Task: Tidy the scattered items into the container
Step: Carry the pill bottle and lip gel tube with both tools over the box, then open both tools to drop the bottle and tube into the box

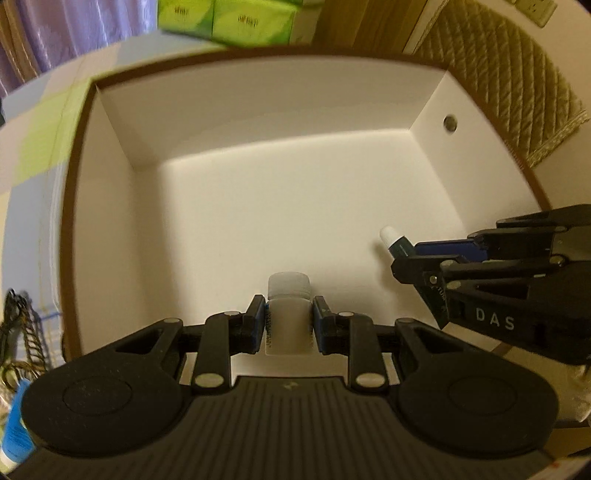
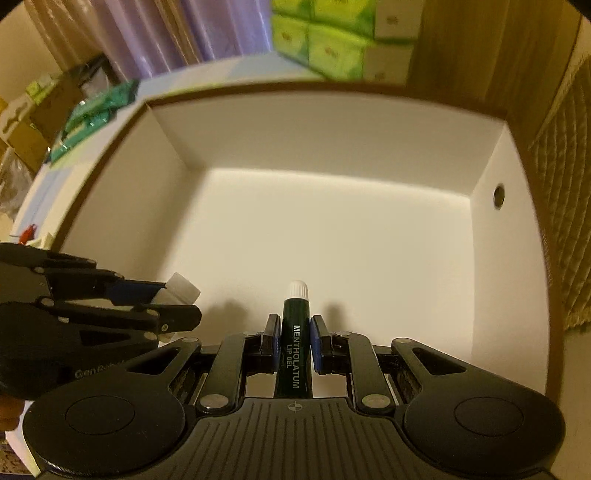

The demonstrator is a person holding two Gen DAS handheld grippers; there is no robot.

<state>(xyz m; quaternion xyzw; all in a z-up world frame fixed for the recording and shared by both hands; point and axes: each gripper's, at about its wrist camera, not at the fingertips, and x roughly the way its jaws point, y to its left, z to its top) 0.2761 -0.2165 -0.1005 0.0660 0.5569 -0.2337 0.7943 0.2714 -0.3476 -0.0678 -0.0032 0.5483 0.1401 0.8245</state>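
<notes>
A white box with a brown rim (image 1: 266, 55) (image 2: 332, 88) lies open below both grippers; its white floor holds nothing that I can see. My left gripper (image 1: 289, 308) is shut on a small white bottle (image 1: 288, 317) with a frosted cap, held over the box's near edge. The same gripper (image 2: 177, 302) and bottle (image 2: 181, 290) show at the left of the right wrist view. My right gripper (image 2: 293, 332) is shut on a dark green lip gel tube (image 2: 293, 347) with a white cap. That gripper (image 1: 410, 254) and tube (image 1: 397, 242) enter from the right in the left wrist view.
Green tissue packs (image 1: 236, 22) (image 2: 325, 40) stand behind the box. A woven mat (image 1: 517, 81) hangs to the right. Green packets (image 2: 96, 114) and clutter lie left of the box. A blue-labelled item (image 1: 14, 432) and a wire rack (image 1: 18, 332) sit at the lower left.
</notes>
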